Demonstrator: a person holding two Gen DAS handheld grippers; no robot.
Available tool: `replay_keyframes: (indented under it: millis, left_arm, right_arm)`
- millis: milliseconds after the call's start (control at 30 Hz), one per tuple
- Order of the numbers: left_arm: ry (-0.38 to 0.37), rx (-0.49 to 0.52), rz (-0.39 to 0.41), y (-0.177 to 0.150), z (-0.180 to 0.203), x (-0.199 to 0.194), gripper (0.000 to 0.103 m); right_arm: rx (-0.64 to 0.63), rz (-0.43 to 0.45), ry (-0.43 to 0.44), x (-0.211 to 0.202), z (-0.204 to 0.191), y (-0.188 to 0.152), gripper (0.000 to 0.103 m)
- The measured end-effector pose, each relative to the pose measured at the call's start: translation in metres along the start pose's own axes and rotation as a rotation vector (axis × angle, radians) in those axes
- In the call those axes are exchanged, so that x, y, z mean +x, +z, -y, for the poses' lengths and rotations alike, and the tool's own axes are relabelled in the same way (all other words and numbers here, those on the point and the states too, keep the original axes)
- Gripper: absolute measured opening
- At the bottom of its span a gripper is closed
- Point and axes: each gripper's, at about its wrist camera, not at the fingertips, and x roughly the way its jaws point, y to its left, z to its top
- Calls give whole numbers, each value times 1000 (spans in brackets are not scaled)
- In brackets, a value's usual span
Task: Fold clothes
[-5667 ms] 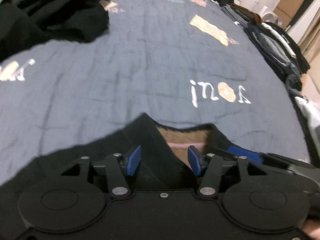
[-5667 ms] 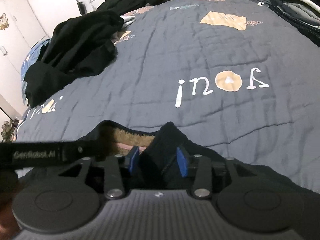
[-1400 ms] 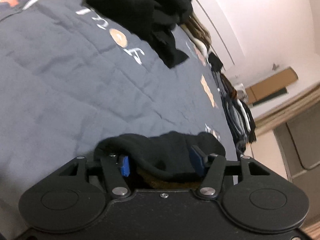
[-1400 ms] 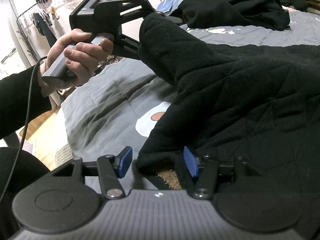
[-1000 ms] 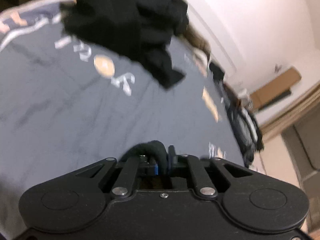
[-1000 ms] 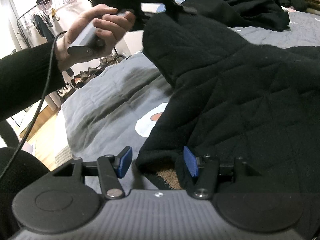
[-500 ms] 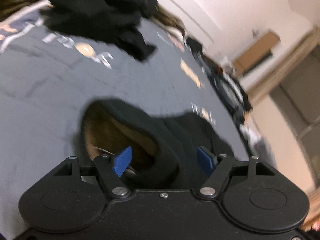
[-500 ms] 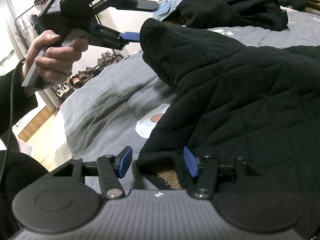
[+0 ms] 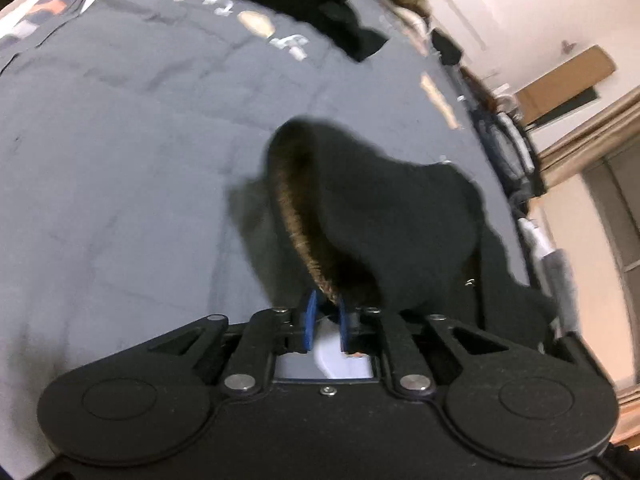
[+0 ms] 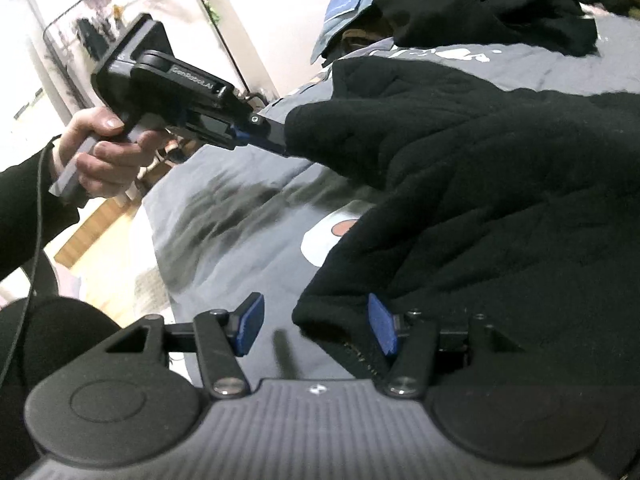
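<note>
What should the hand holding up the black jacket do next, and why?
Probably carry that pinched edge across and lay it down over the rest of the black jacket. The left gripper has just closed on the edge with the brown fuzzy lining, holding it above the grey bedspread. The right gripper stands open around the lower hem, its pads not pressing it.

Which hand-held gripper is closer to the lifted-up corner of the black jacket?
Left. The left hand-held gripper has just been closing its jaws on that raised corner of the black jacket. The right hand-held gripper sits lower, open around another jacket edge.
</note>
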Motion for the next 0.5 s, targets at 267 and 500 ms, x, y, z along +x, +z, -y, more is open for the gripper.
replay_keyframes:
  millis: [267, 500]
  left_arm:
    - [-113, -52, 181, 26, 12, -14, 80]
    - [-119, -37, 74, 12, 25, 46, 26]
  right_arm:
    - [10, 3, 3, 1, 3, -1, 57]
    - [33, 9, 11, 1, 5, -2, 57]
